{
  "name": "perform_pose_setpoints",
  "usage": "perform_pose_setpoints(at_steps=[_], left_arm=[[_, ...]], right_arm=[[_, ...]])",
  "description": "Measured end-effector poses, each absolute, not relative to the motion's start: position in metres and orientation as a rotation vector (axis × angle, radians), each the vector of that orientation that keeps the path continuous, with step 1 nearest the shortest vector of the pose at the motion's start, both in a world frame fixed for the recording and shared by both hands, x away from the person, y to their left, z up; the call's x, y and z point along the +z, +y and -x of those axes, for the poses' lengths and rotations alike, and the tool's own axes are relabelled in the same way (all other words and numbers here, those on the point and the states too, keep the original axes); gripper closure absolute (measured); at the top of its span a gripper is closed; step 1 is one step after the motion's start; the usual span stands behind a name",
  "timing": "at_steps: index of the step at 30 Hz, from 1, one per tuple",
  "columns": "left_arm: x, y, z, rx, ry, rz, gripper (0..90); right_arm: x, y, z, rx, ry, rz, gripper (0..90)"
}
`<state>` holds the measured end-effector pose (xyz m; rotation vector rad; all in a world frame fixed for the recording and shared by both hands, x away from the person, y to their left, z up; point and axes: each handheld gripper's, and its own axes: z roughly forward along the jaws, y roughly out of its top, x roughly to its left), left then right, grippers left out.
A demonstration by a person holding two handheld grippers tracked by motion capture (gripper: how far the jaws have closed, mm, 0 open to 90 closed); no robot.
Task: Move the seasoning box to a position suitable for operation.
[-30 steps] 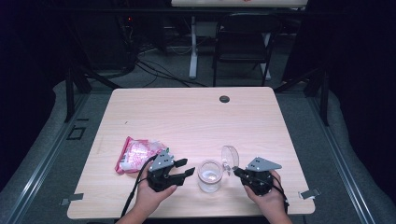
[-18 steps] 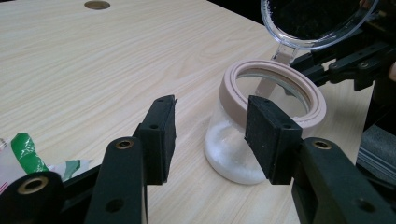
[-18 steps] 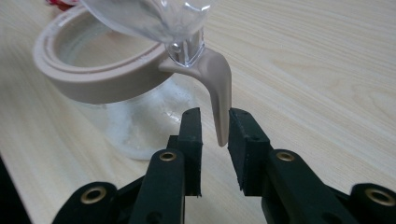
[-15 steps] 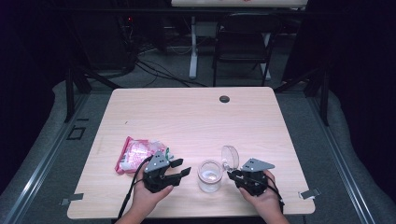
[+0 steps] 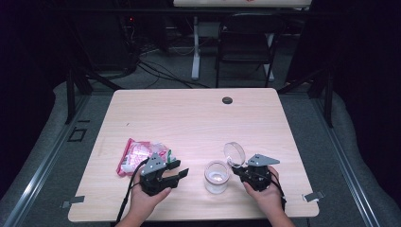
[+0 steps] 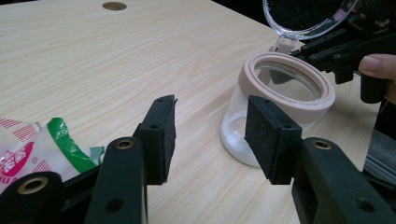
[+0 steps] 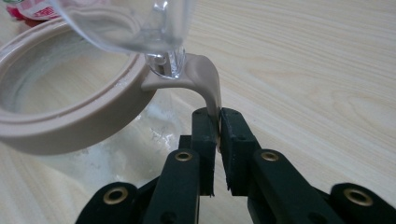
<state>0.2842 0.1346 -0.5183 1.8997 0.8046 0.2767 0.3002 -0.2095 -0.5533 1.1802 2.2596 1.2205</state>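
Observation:
A clear jar (image 5: 216, 176) with a beige rim (image 6: 322, 100) stands near the table's front edge. Its clear lid (image 5: 234, 153) is flipped up at the right side. My right gripper (image 7: 218, 121) is shut on the beige tab (image 7: 208, 79) that curves down from the rim. Its jaws have just been closing with that tab between them. In the high view the right gripper (image 5: 235, 171) sits just right of the jar. My left gripper (image 6: 210, 135) stands open a little left of the jar, with nothing between its pads. It points at the jar.
A red and white snack packet (image 5: 139, 155) with a green patch lies left of the left gripper. A dark round grommet (image 5: 227, 100) sits near the table's far edge. A chair (image 5: 246, 42) and cables stand beyond the table.
The right gripper has edged slightly left toward the jar, and the left hand has shifted a touch left. The lid stays flipped up.

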Motion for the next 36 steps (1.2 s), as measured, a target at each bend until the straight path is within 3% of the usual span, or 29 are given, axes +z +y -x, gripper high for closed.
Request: perform_pose_setpoints(at_steps=[15, 22, 36], left_arm=[[-0.517, 0.149, -0.282, 0.311, 0.851, -1.877, 53.5], [-0.517, 0.155, -0.28, 0.33, 0.873, -1.864, 53.5], [-0.51, 0.183, -0.287, 0.423, 0.903, -1.857, 52.6]], right_arm=[[-0.552, -0.227, -0.324, 1.281, 2.233, -1.243, 84.6], [-0.552, -0.23, -0.333, 1.31, 2.218, -1.275, 90.0], [-0.553, -0.228, -0.336, 1.33, 2.22, -1.267, 82.5]])
